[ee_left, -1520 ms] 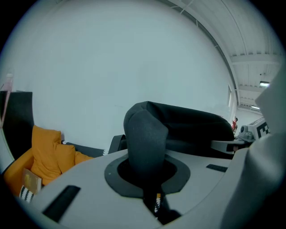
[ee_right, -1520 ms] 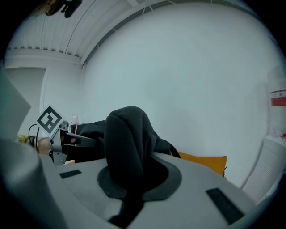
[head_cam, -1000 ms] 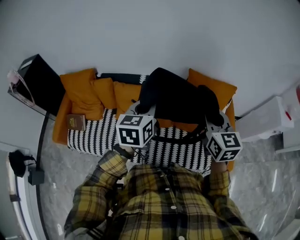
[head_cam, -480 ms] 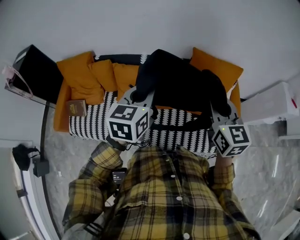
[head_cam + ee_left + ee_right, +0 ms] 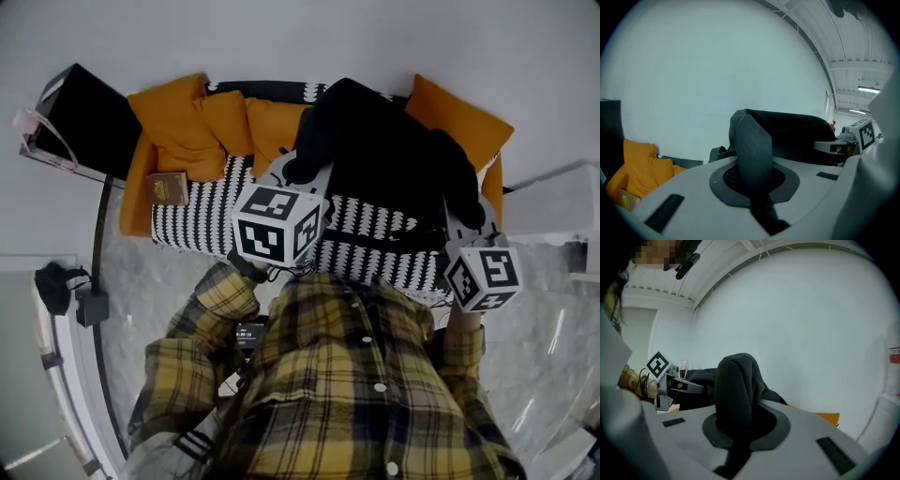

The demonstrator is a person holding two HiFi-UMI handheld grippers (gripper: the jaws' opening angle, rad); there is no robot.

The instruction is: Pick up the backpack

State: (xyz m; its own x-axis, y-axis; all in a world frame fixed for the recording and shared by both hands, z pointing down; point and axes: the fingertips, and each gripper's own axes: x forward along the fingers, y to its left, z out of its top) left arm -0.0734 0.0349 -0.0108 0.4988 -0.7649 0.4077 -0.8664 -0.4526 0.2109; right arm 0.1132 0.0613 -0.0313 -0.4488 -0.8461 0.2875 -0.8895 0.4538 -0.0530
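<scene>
The black backpack [image 5: 384, 155] hangs in front of me over the striped sofa [image 5: 202, 225], held by its two shoulder straps. My left gripper [image 5: 302, 174] is shut on the left strap [image 5: 751, 150], which stands up in a fold out of the jaws [image 5: 752, 180]. My right gripper [image 5: 466, 223] is shut on the right strap [image 5: 736, 390] in the same way [image 5: 740, 425]. The backpack's body [image 5: 797, 131] spans between the two grippers. Each gripper shows in the other's view, the right gripper [image 5: 848, 140] and the left gripper [image 5: 661, 380].
Orange cushions [image 5: 187, 131] lie along the sofa's back, with another cushion [image 5: 459, 108] at the right end. A brown book [image 5: 170, 187] lies on the sofa's left end. A black box [image 5: 89, 122] stands to the left, a white unit [image 5: 558, 202] to the right. The white wall is close behind.
Both grippers keep their hold on the straps and stay about where they were. The sofa and backpack have slid slightly right and up in the head view.
</scene>
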